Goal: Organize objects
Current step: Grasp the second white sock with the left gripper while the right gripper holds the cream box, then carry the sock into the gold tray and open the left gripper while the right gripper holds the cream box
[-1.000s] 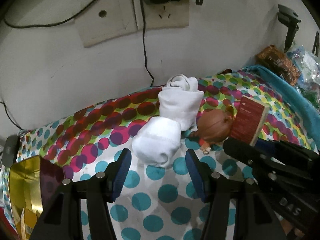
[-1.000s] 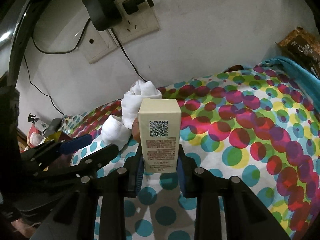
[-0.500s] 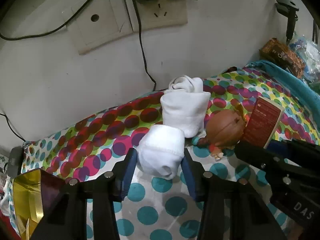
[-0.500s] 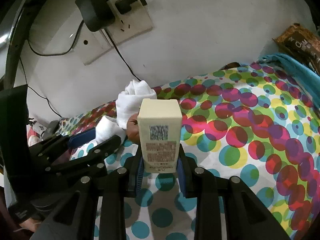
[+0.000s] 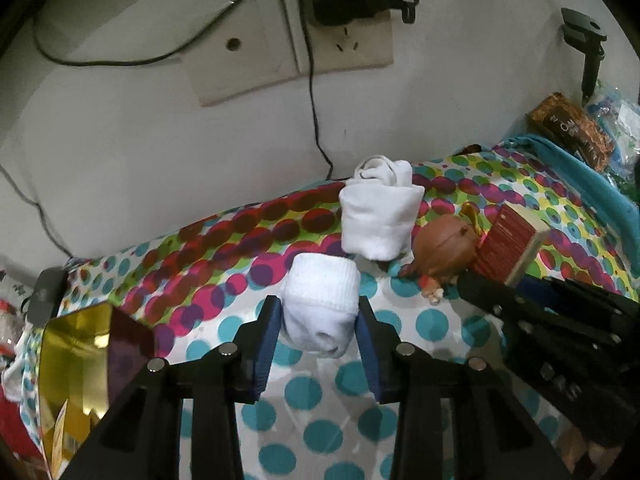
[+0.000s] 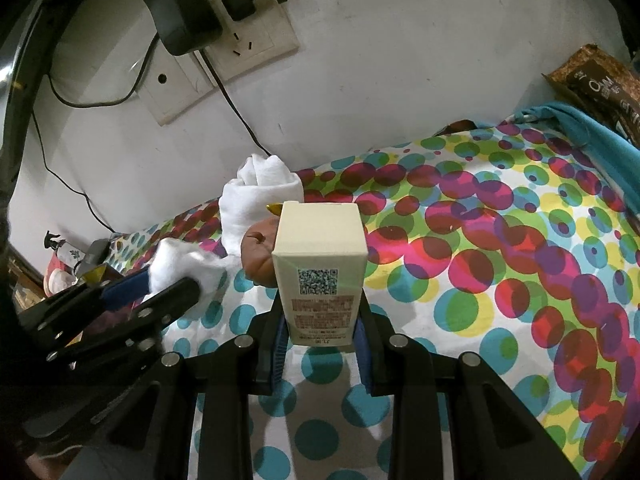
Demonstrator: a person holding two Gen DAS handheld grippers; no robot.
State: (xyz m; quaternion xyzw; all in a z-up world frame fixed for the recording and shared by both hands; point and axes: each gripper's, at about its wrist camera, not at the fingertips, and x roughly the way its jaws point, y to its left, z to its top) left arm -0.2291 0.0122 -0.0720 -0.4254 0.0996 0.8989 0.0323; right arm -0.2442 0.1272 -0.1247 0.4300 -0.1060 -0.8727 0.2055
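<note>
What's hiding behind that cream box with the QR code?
Behind the cream box peeks a brown doll head and a rolled white sock; the doll's face and body are covered.

Counted, placed relative to the brown doll head [image 5: 444, 246]:
- Rolled white socks: 2, one [image 5: 378, 218] just left of the head, one [image 5: 320, 306] further left and nearer the camera
- Cartons: 1, cream-and-red box [image 5: 510, 242], just right of the head
- Doll heads: 1
- Gold boxes: 1 [image 5: 76, 364], far left of the head
- Wall socket plates: 2 [image 5: 288, 46], above it
- Brown snack packets: 1 [image 5: 570, 130], far right of it
</note>
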